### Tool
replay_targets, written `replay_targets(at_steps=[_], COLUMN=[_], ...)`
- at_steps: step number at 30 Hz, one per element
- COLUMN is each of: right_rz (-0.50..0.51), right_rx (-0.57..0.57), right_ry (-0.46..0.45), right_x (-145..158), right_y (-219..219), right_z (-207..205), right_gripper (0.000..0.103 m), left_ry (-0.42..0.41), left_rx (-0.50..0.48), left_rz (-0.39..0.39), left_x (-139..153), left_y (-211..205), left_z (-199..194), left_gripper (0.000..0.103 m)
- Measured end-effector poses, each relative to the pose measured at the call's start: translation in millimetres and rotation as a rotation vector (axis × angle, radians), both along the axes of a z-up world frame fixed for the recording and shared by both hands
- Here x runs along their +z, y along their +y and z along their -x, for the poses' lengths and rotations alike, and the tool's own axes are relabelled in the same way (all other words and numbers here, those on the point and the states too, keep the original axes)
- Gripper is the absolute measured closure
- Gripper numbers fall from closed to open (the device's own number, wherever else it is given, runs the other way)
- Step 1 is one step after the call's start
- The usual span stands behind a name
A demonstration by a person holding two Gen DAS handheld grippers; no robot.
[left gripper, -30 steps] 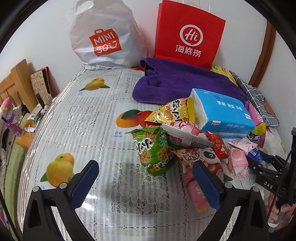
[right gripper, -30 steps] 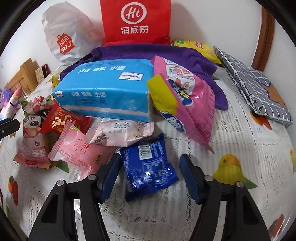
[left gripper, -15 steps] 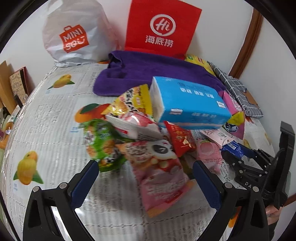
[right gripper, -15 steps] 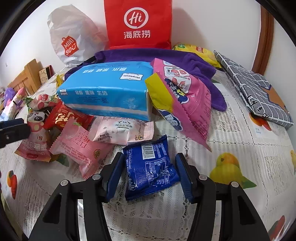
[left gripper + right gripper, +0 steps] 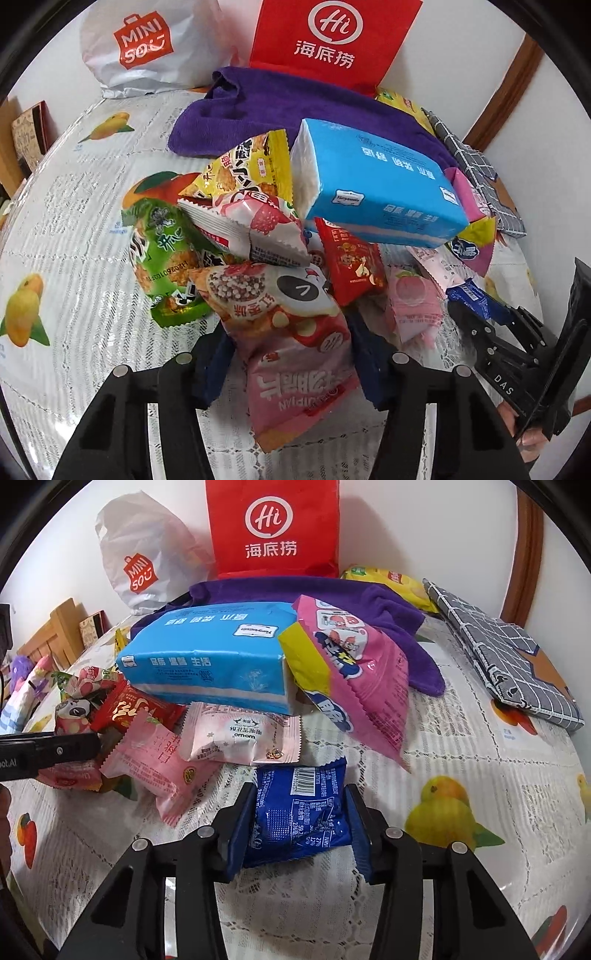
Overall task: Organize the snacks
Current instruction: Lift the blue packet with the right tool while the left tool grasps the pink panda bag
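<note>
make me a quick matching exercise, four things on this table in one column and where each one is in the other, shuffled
Things:
1. dark blue snack packet
2. pink panda snack bag
3. blue tissue pack
4. red paper bag

Places:
A. standing against the wall behind the purple towel
B. between the left gripper fingers
C. between the right gripper fingers
D. lying in the middle of the snack pile, in front of the towel

Pairs: 1-C, 2-B, 3-D, 4-A

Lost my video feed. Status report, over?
Left gripper jaws closing around pink panda packet. Right gripper jaws closing around blue packet. Snack pile crowds both.
</note>
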State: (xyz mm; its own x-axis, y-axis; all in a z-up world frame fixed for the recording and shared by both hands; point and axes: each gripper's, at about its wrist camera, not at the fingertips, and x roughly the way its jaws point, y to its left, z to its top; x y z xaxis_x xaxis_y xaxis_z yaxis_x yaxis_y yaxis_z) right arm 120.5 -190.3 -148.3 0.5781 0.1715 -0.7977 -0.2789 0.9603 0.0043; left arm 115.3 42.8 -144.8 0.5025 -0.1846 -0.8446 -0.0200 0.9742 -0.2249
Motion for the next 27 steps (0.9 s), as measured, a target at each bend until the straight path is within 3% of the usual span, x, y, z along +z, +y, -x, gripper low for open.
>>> replay_targets(at_steps=[7, 19, 27], right_rz=[-0.020, -0.102, -0.114], right_rx=[-0.025, -0.028, -0.061], right_ry=[-0.006, -0.031, -0.028], right_x=[6, 24, 35], right_y=[-13, -27, -20], right_z=[7, 28, 27], right_gripper=[0.057, 0.057, 0.057], left_ry=[-0.009, -0.100, -0.112], left_rx=[-0.026, -0.034, -0.069], left_rz=[0.008, 0.004, 0.048], left_x=[8, 37, 42], left_y=[0, -8, -6], left_z=[14, 41, 45], left_gripper=[0.050, 0.051, 0.052])
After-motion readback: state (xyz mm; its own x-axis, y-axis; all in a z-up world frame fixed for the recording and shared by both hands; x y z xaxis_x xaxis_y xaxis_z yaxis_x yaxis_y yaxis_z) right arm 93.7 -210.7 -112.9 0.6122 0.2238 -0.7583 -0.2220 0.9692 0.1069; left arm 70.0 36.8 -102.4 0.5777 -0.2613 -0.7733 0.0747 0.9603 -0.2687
